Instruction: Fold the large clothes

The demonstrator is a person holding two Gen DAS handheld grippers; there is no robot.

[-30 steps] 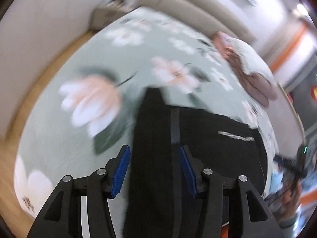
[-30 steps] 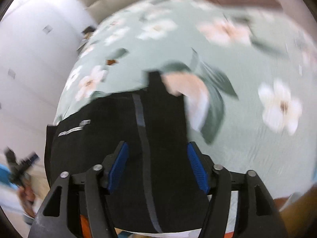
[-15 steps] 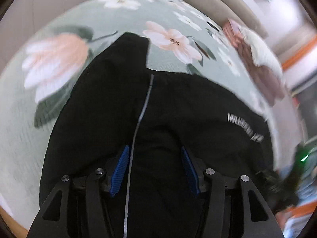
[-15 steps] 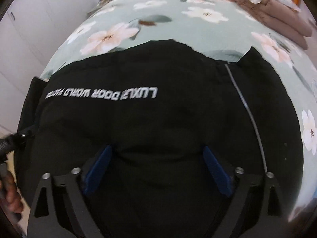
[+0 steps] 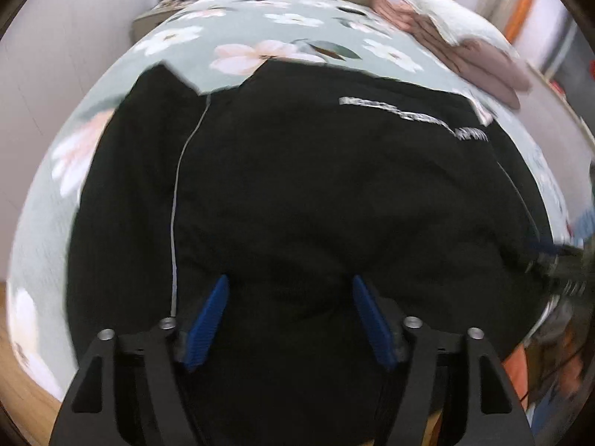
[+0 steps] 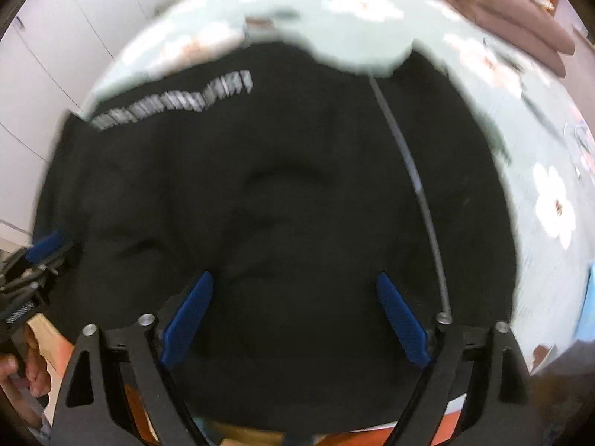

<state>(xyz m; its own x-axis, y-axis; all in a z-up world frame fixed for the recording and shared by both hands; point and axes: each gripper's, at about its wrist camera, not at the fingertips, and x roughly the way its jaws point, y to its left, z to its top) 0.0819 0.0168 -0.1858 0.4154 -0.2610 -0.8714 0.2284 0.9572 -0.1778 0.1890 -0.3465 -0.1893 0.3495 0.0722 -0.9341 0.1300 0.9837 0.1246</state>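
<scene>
Although the black garment [image 5: 316,204] lies spread across the floral bed [image 5: 297,22], lettering up, it looks only partly folded. Both grippers' jaws have just opened: left gripper [image 5: 290,319] and right gripper [image 6: 293,316] hover released above it.

A line of white lettering [image 5: 412,117] runs across the black garment [image 5: 316,193], too blurred in both views to read.
</scene>
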